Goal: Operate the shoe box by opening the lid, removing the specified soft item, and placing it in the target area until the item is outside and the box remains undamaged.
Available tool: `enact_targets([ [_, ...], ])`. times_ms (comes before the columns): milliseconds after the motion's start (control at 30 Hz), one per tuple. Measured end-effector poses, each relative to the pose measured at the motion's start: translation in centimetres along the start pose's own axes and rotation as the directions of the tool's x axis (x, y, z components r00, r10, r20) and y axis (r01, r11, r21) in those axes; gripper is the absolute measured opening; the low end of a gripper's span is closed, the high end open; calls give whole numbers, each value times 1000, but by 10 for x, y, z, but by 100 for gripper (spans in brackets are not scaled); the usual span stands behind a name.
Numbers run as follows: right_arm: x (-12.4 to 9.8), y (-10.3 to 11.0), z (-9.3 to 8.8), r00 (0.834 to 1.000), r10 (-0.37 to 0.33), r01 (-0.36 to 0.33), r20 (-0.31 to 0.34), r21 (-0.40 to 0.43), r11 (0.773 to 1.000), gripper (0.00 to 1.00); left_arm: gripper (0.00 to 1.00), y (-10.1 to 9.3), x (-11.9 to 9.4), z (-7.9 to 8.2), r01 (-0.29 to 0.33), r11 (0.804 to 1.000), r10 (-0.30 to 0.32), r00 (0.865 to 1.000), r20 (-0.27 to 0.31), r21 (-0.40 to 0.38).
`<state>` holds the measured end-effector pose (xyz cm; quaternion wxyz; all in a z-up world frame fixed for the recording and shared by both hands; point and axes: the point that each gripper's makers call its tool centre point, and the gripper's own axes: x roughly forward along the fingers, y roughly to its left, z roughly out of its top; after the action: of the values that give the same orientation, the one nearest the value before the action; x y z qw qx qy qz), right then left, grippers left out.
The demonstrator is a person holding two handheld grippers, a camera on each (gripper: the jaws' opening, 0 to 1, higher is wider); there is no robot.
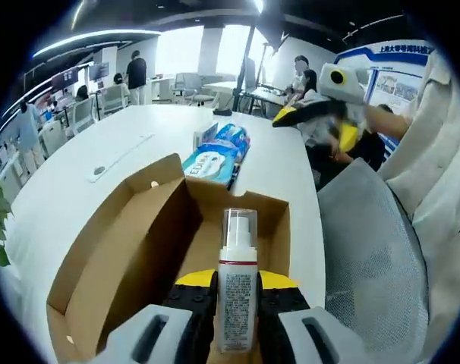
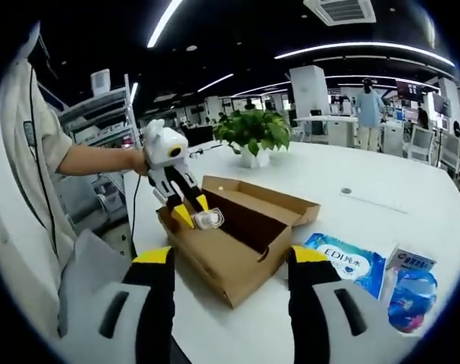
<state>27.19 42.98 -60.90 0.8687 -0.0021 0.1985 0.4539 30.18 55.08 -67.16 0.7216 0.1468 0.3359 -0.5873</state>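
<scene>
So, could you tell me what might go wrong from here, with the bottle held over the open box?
1. The left gripper clamps the spray bottle low on its body, above the open cardboard box; a loosened grip would probably drop it back inside.
2. The box sits close to the white table's edge by the grey chair; a bump could push it off.
3. The right gripper is open and off the box, so nothing steadies it.

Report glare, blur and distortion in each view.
Left gripper view: windows behind blow out white, fisheye bends the table edge, spray bottle label sharp, the other gripper motion-blurred. Right gripper view: ceiling strip lights glare, cardboard box fairly crisp, edges bowed.
</scene>
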Motion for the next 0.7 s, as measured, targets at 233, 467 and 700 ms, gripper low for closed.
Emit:
enact_targets([
  [233,11,8,7,999,40,-40,28,15,999,47,19,-12,0,20,1,1000,2,995,98,-28],
  [467,24,19,9,997,73,-74,40,22,997,42,19,-29,2,36,20,998,-9,981,191,-58],
  [700,34,28,17,993,100,-102,68,28,994,37,19,-43,3,46,51,996,-28,963,268,-79],
])
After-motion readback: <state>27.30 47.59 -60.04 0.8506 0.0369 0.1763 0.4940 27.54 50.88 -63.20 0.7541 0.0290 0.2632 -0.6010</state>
